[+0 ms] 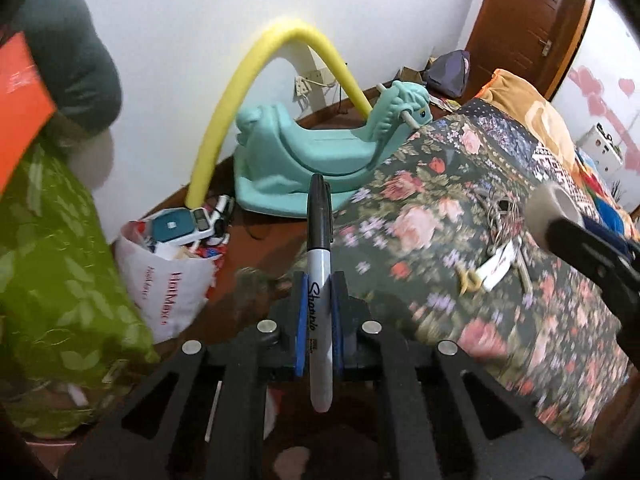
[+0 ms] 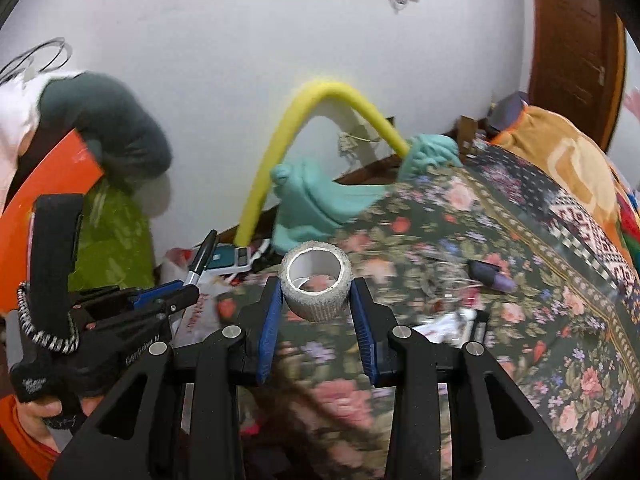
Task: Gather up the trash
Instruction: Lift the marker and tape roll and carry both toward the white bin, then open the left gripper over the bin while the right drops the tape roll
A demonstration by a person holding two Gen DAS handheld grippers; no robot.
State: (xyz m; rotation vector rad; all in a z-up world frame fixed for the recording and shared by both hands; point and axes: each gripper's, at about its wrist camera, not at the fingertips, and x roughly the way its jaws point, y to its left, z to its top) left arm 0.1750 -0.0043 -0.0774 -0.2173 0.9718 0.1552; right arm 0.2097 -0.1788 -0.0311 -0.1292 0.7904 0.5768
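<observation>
Marker (image 1: 320,280) stands upright, pinched between the blue pads of the left tool (image 1: 319,300), held above the floor beside the bed (image 1: 460,208). Tape roll (image 2: 316,286) sits clamped in the right tool (image 2: 317,292), over the flowered bedspread. A white bag (image 1: 168,280) stuffed with items rests on the floor left of the marker, near a teal rocking horse (image 1: 320,152).

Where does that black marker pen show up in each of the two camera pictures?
Left wrist view: the marker stands at the centre, clamped between the left gripper's blue pads, cap pointing up.
Right wrist view: the marker is at the left, small, sticking up out of the left gripper.
Shared landmark: the yellow foam arch against the white wall.
</observation>
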